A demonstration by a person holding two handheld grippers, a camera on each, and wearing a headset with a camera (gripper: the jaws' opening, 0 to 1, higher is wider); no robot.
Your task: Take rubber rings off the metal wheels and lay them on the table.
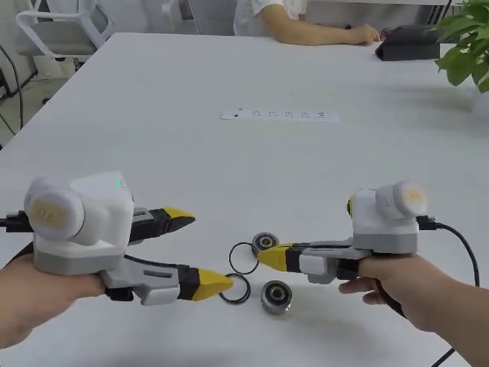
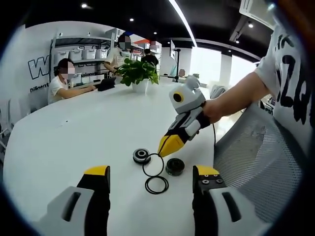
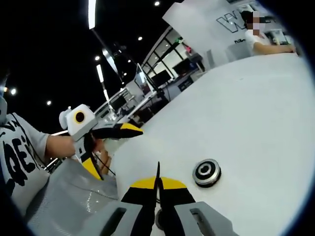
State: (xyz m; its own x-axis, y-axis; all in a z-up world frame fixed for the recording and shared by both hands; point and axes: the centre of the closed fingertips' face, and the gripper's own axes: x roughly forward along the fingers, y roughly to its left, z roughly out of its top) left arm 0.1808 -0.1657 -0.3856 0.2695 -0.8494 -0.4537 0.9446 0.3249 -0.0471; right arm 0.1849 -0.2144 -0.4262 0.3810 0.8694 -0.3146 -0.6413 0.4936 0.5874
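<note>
nearly done, i judge: one ring (image 1: 249,290) on the table (image 1: 306,168), second ring (image 1: 231,258) clenched in my right gripper (image 1: 263,257) jaws, left gripper (image 1: 208,251) jaws released.

My left gripper (image 1: 197,251) sits low at left, level in left hand (image 1: 34,294), jaws spread wide, tips pointing right. My right gripper (image 1: 263,256) in right hand (image 1: 401,279) points left, jaws pressed together, pinching rubber ring (image 1: 231,258). Gripper tips near each other, not touching.

Far wheel (image 1: 265,242) and near wheel (image 1: 276,297): metal, on table. Small black ring (image 1: 235,303) lies flat, left of near wheel. Larger ring (image 1: 230,258) left of far wheel.
</note>
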